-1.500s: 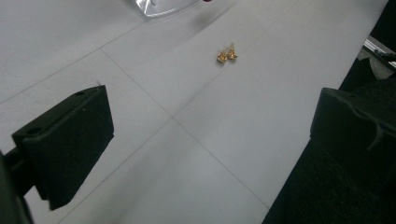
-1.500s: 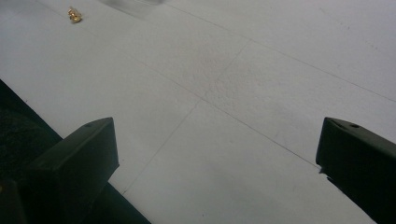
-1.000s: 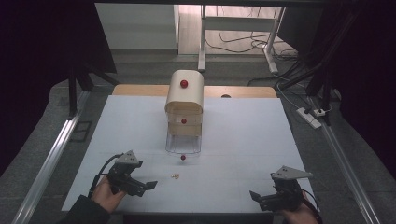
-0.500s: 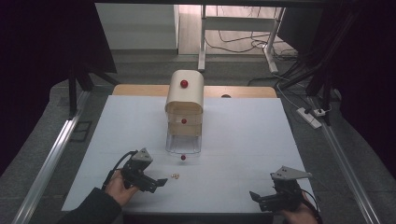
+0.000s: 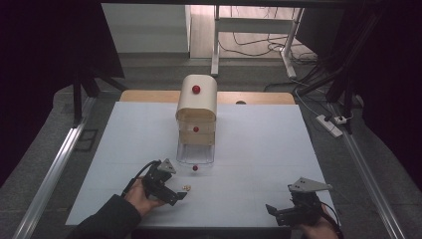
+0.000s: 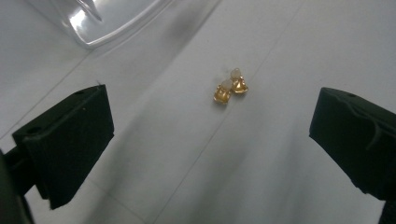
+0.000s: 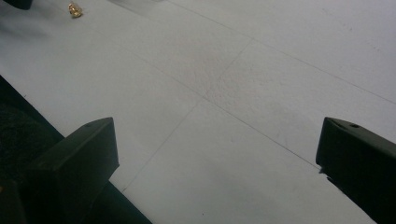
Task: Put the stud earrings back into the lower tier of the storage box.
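**mo_77:** Earrings (image 6: pixel 230 87), that's the job as I read it: two little gold pieces lying touching each other on the white tabletop (image 5: pixel 298 149), near side, a bit left of centre. In the high view they're just right of the left claw (image 5: pixel 180 195), and just near of the clear drawer (image 5: pixel 195 153) pulled out of the little wooden cabinet (image 5: pixel 197 99). Any tips for the pickup?

**tink:** From the left claw's own camera the jaws are spread wide with nothing between them, and the earrings sit ahead, slightly right of the midline. So I'd slide a touch that way first, so both pieces end up centred between the pads. They're tiny and flat on the sheet, so my guess is you want the tips right down on the tabletop before closing, otherwise the pads pass over the top.

**mo_77:** Grab both at once?

**tink:** Since they're touching, I'd try it. Close slowly though, a fast pinch could flick one out sideways. Keep the claw tilted down so the pad edges meet the sheet.

**mo_77:** And the right claw (image 5: pixel 284 213)?

**tink:** Sitting at the near right corner, well apart, jaws wide and holding nothing. I'd leave it there, it isn't needed for this bit
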Available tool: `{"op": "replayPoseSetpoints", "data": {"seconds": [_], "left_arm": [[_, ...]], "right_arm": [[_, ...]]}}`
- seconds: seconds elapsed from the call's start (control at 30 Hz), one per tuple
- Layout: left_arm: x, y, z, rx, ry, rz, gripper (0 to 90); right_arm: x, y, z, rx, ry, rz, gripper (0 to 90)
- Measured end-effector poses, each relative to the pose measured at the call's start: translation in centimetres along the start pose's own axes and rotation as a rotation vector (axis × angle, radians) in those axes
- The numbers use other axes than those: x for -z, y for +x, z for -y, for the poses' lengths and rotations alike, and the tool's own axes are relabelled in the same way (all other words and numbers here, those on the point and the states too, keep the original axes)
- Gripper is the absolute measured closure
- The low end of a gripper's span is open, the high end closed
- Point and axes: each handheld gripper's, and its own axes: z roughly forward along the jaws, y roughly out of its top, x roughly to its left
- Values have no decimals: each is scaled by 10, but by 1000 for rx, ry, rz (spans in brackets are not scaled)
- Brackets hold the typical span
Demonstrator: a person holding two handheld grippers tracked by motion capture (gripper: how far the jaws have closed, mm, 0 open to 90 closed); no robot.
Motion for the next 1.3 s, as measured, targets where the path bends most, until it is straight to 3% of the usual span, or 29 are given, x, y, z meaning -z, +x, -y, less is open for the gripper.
{"op": "replayPoseSetpoints", "data": {"seconds": [0.27,0.53,0.67,0.93,1.07,1.13,1.3], "left_arm": [[-9,0,-3,-22,29,6,55],[-11,-3,-6,-72,58,-36,351],[-11,-2,-7,-80,45,-25,503],[-14,-6,-10,-119,42,-26,658],[-14,-8,-12,-130,49,-10,793],[-14,-9,-12,-130,55,-15,809],[-12,-6,-13,-85,50,-9,813]], "right_arm": [[0,0,0,12,4,0,0],[0,1,0,13,6,0,0],[0,1,0,13,7,0,0],[0,1,0,14,7,-3,0],[0,1,0,15,8,-1,0],[0,1,0,15,9,-1,0],[0,2,0,16,7,-1,0]]}}
